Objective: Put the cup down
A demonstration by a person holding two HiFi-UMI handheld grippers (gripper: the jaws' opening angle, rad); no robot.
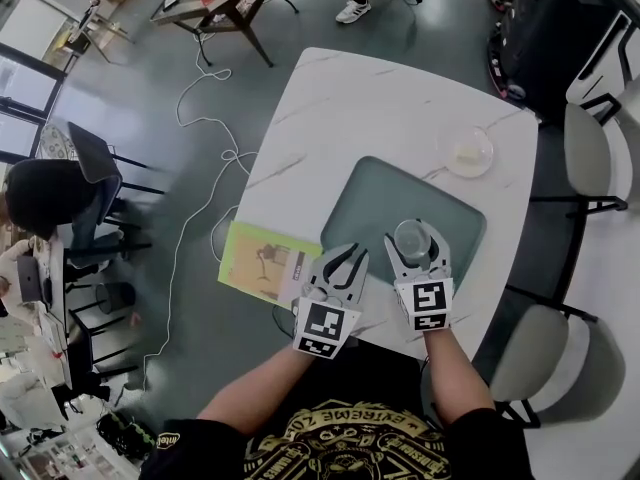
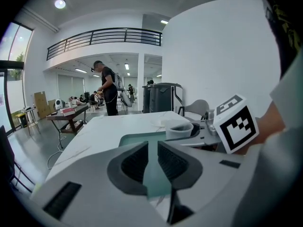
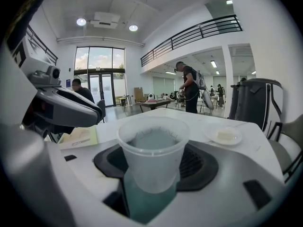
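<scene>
The right gripper [image 1: 415, 251] grasps the cup [image 3: 152, 150] above the mat [image 1: 370, 193]; the left gripper [image 1: 345, 260] is empty, jaws a slit apart.

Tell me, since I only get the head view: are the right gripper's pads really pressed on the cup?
Observer: Yes. The right gripper view shows the right gripper clamping the upright cup, with a pad against each side.
Operator: Anything inside it?
Observer: It looks empty; the green mat shows through its clear base.
Operator: And the left gripper?
Observer: The left gripper has its jaws slightly apart, with nothing between them.
</scene>
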